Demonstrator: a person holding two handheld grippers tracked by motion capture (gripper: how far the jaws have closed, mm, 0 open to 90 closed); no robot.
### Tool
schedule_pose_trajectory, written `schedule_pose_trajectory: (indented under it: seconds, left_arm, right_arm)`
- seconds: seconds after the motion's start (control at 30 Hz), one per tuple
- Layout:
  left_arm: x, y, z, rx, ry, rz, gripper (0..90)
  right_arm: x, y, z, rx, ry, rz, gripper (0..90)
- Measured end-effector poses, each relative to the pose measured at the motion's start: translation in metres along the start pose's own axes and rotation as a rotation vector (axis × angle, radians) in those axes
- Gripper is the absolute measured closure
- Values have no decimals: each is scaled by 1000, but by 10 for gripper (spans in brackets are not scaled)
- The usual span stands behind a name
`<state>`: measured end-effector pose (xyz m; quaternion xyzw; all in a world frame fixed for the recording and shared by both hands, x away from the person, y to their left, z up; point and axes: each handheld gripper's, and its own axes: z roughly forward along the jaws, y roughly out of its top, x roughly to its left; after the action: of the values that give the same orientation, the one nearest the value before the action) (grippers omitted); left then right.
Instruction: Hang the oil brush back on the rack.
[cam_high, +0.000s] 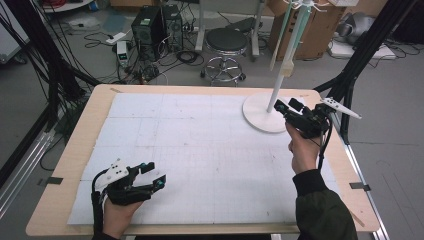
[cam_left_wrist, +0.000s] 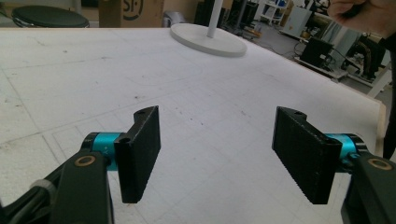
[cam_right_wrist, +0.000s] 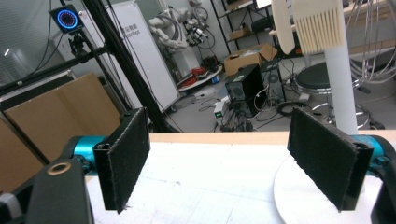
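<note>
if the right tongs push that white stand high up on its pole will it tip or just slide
Probably tips: the white stand is tall and slim, with utensils hanging near its top. Its round base is wide and flat, so a low nudge would likelier slide it over the smooth table mat. The right tongs stand open beside it.

Left gripper (cam_high: 152, 173): black body, two flat black jaws with ribbed pads (cam_left_wrist: 138, 154), teal cylindrical collars behind each pad, brass-coloured pivot screws on the arms, grey three-cornered plate on top, black cable trailing from the rear.
Right gripper (cam_high: 289, 106): same black build, fuzzy-faced black pads (cam_right_wrist: 125, 156), teal collars, brass-coloured pivot screw, white plate on top, black cable hanging below.
Person: dark olive jacket sleeve (cam_high: 322, 212) with black knit cuff.
</note>
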<state>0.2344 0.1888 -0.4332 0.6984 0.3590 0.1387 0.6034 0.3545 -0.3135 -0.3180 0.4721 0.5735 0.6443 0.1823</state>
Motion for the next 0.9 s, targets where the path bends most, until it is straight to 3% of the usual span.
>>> schedule_pose_trajectory:
  seconds: [0.3,0.47,0.5,0.6,0.83,0.9]
  left_arm:
    - [0,0,2,0,11,-2,281]
    - [0,0,2,-9,14,-7,256]
    - [0,0,2,-9,15,-6,251]
    - [0,0,3,-11,16,-5,221]
    - [1,0,4,-11,16,4,169]
    - [1,0,5,-10,20,4,164]
  right_arm:
    - [5,-16,-5,40,44,-10,173]
    - [16,-32,-7,107,42,-66,158]
    - [18,-35,-8,108,63,-79,158]
    - [24,-44,-10,142,67,-111,152]
    - [34,-66,-13,193,98,-159,145]
    - [35,-72,-14,208,88,-162,143]
